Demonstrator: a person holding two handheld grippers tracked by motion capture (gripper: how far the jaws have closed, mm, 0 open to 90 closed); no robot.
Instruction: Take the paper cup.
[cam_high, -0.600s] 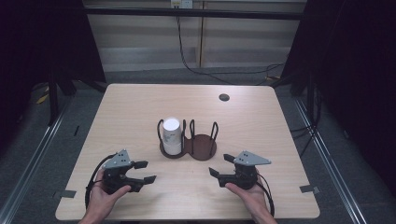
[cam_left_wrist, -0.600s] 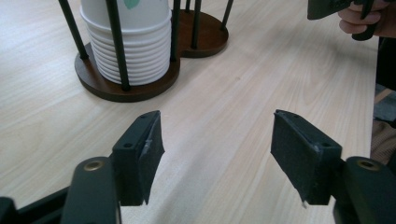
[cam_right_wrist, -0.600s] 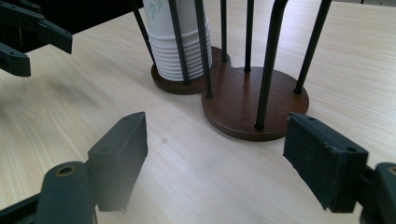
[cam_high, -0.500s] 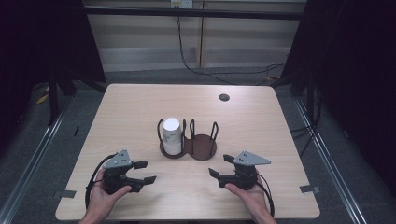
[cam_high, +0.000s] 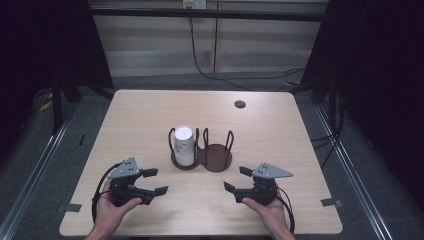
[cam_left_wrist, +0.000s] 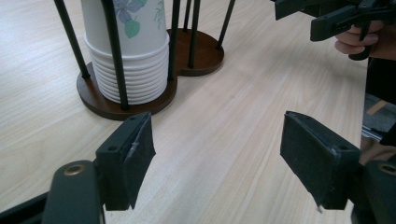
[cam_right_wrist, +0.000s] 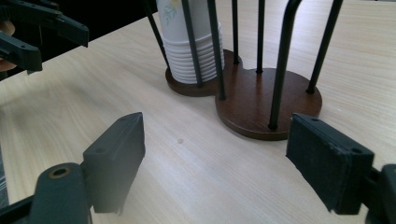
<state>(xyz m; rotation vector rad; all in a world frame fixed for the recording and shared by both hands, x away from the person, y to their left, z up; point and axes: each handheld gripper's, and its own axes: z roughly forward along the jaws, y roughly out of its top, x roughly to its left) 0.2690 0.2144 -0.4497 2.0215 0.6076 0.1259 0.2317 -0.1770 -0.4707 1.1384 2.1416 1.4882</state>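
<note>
- Judging from where things lie, I have nothing done yet: the stack of paper cups (cam_high: 184, 145) stands in the left bay of the cup holder (cam_high: 218, 159), mid-worktop (cam_high: 280, 130); the right bay is bare.
- Left tool (cam_high: 155, 182) and right tool (cam_high: 234, 179) rest near me, jaws spread wide, holding nothing.
- Compared with half a second back, neither tool nor the cups have shifted.

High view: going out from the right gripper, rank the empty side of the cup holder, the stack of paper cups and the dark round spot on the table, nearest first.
From the right gripper:
1. Empty side of the cup holder, just ahead of it and slightly to its left.
2. Stack of paper cups, in the holder's left side, a little farther.
3. Dark round spot, far across the table near its back edge.
</note>
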